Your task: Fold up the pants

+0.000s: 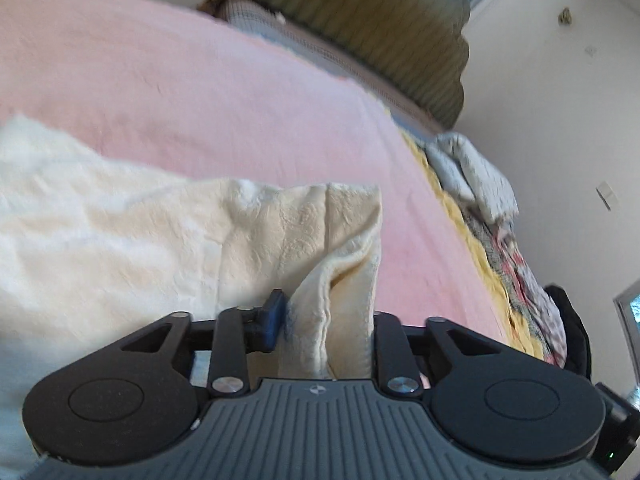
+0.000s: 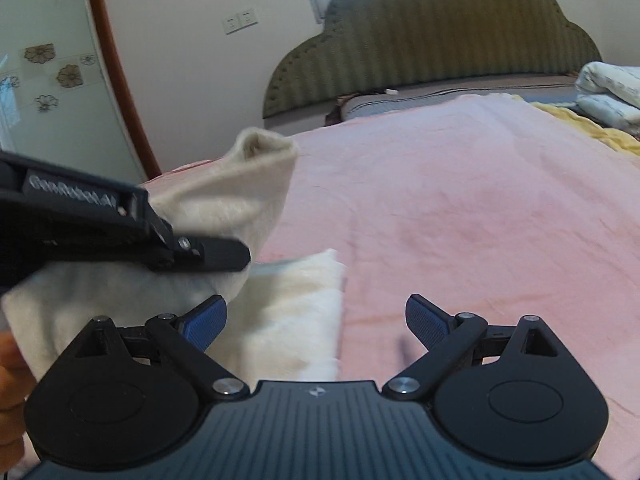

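Pink bedding (image 2: pixel 460 200) covers a bed with a green scalloped headboard (image 2: pixel 432 40), and folded quilts (image 2: pixel 608 96) sit at its far right edge. Cream pants (image 1: pixel 120 220) lie spread on the pink cover, 1 bunched cuff end rising between the fingers of the left gripper (image 1: pixel 326 320), whose jaws stand partly apart with the cloth between them; whether the pads press it I cannot tell. Beside it, the right gripper (image 2: pixel 316 320) hangs wide and empty above the edge of the pants.

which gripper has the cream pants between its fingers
The left gripper: a bunched fold of the cream pants sits between its fingers. The right gripper is spread wide with only the pink sheet beyond.
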